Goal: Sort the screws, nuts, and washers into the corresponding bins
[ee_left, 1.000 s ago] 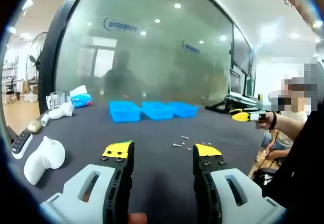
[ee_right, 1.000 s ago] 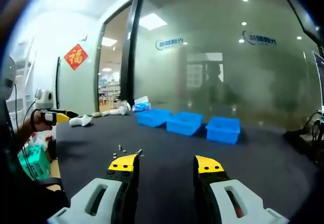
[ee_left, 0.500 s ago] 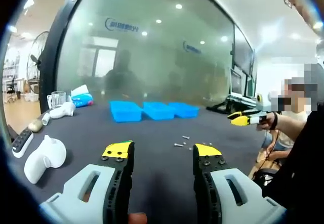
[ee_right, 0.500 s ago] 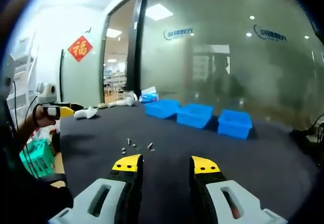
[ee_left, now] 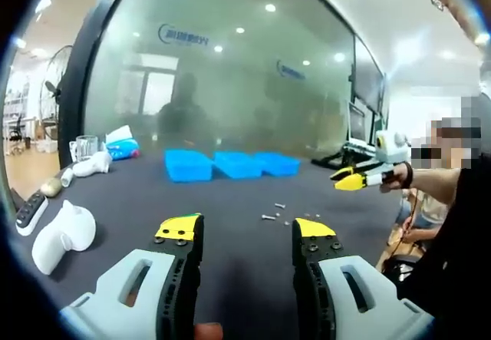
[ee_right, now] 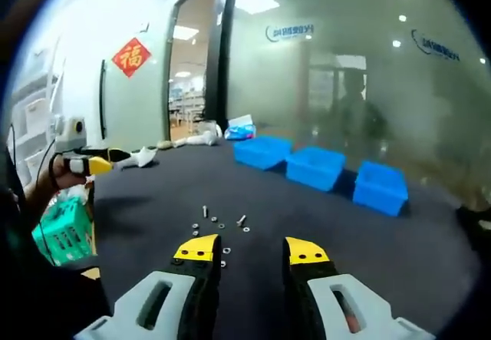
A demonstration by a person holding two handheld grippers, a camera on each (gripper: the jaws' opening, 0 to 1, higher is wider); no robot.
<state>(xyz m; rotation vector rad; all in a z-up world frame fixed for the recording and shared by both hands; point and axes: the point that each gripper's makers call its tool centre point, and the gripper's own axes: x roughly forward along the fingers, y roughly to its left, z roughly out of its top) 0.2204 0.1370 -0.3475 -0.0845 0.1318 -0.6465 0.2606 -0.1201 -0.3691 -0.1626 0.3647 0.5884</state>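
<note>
Three blue bins stand in a row on the dark table. A small scatter of screws, nuts and washers lies in front of them. My left gripper is open and holds nothing, short of the hardware. My right gripper, held in a hand, reaches in from the right. In the right gripper view the hardware lies just beyond my right gripper, which is open and holds nothing. The bins stand farther back. The left gripper shows at the left edge.
White devices, a remote and a tissue pack sit on the table's left side. A glass wall runs behind the bins. A green basket sits beyond the table edge. A person stands at the right.
My right gripper has moved in over the table toward the scattered hardware, which now lies closer before its jaws. Those jaws stand slightly narrower. The left gripper has barely moved.
</note>
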